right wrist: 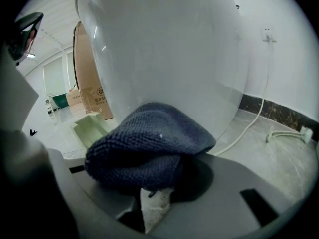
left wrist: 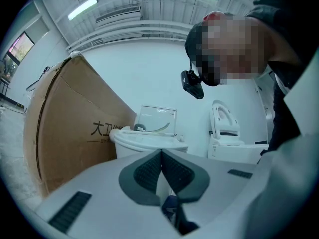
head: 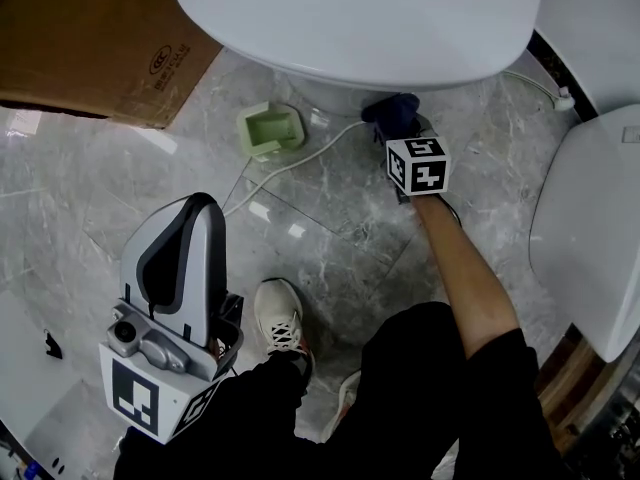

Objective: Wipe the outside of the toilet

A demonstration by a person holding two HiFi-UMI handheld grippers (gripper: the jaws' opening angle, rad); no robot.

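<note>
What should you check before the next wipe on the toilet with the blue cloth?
1. Blue cloth gripped in right claw: ok.
2. Cloth pressed on the toilet base: cannot tell; it is very near.
3. Left claw shut, nothing in it, away from the toilet: ok.
4. White cable clear of the cloth: not ok, it runs right beside it.
5. Green tray out of the way: ok.
</note>
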